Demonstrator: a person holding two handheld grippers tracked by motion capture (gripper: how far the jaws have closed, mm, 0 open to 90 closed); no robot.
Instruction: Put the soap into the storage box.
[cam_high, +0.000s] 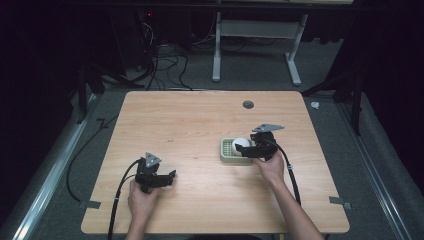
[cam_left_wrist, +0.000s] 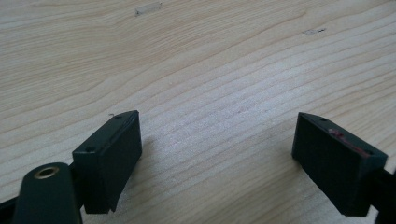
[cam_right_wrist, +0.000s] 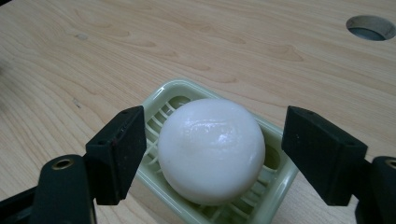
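The table (cam_high: 200, 120) has lots of bare room. Just the green tray (cam_high: 226, 152) (white ball (cam_right_wrist: 211, 148) inside) blocks the right side.

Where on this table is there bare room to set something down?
The far half of the table is bare up to the round hole, as is the middle between the left gripper and the green soap dish. The right gripper crowds the white soap.

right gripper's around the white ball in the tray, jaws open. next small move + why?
Probably close the right gripper on the white ball. Its jaws already stand one on each side of the ball, apart from it, and the ball sits in the green tray. The left gripper is open over bare table.
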